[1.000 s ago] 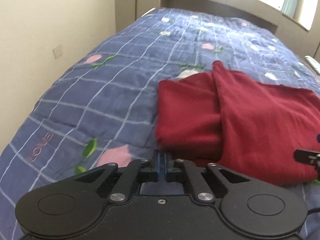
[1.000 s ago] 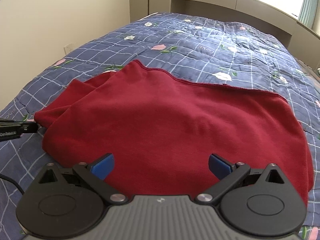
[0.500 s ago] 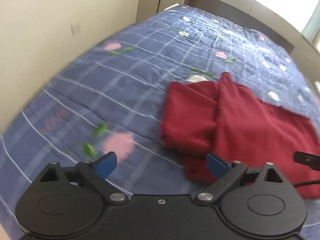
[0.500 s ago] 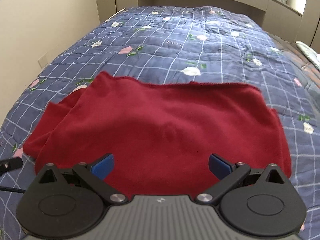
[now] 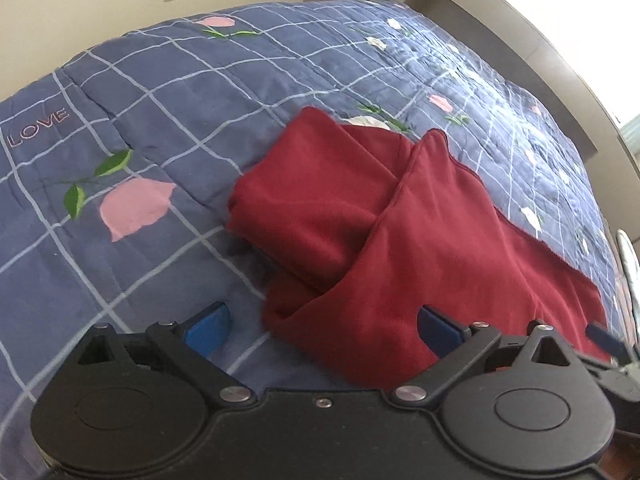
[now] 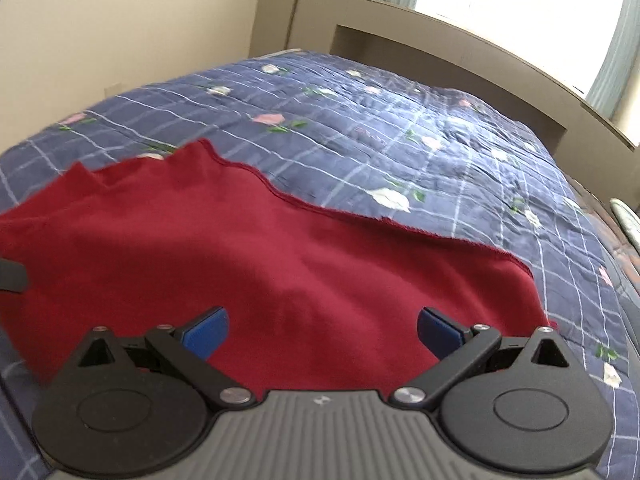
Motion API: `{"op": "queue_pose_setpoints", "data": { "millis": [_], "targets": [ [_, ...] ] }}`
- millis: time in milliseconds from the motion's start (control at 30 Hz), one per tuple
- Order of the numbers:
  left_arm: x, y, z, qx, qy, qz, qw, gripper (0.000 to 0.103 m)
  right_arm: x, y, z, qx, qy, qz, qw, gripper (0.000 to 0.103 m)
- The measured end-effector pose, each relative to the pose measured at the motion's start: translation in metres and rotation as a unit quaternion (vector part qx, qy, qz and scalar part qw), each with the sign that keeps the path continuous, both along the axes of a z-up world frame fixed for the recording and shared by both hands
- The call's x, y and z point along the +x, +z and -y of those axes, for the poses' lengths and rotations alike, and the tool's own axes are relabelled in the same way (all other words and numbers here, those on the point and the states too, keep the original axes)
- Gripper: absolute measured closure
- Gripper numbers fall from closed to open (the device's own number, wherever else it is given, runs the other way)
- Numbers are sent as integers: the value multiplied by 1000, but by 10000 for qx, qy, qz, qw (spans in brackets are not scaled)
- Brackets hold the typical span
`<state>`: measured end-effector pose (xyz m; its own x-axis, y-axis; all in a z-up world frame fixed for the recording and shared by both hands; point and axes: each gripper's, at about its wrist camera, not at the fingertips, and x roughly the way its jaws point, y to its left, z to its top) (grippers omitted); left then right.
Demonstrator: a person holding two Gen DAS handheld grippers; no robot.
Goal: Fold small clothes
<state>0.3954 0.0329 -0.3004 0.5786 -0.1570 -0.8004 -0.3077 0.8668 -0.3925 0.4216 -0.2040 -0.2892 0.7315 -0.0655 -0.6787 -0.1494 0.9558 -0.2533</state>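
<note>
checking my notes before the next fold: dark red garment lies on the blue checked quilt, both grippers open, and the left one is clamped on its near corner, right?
Not quite. In the left wrist view the left gripper clamps nothing: its jaws are opening, blue pads well apart, and the near corner of the dark red garment lies loose between them. The rest holds: it lies on the blue checked quilt, and the right gripper is open.

Beige walls (image 6: pixel 140 32) flank a bed with a blue checked floral quilt (image 5: pixel 200 80); bright window (image 6: pixel 520 12) behind.
</note>
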Motion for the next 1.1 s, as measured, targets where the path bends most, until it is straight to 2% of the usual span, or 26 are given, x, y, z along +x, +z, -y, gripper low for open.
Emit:
{"op": "queue_pose_setpoints", "data": {
  "millis": [133, 267, 433, 567, 767, 933, 1100],
  "targets": [
    [2, 0, 4, -10, 123, 4, 9999, 3, -1, -5, 5, -65, -156, 33, 9999, 0],
    [3, -3, 5, 16, 194, 6, 9998, 1, -6, -16, 5, -122, -12, -163, 9998, 0],
    [3, -5, 5, -8, 287, 43, 9996, 1, -9, -22, 3, -196, 65, -128, 9997, 0],
    [0, -5, 7, 15, 329, 57, 9994, 1, -5, -16, 0, -291, 110, -254, 9992, 0],
    [-7, -5, 17, 207, 266, 88, 9994, 1, -13, -5, -4, -465, 225, -51, 9987, 0],
    [-16, -12, 16, 130, 573, 442, 9973, 1, -15, -17, -2, -349, 186, -185, 9990, 0],
    [-7, -8, 10, -89, 803, 341, 9961, 5, -9, -13, -9, -531, 262, -143, 9981, 0]
  ]
}}
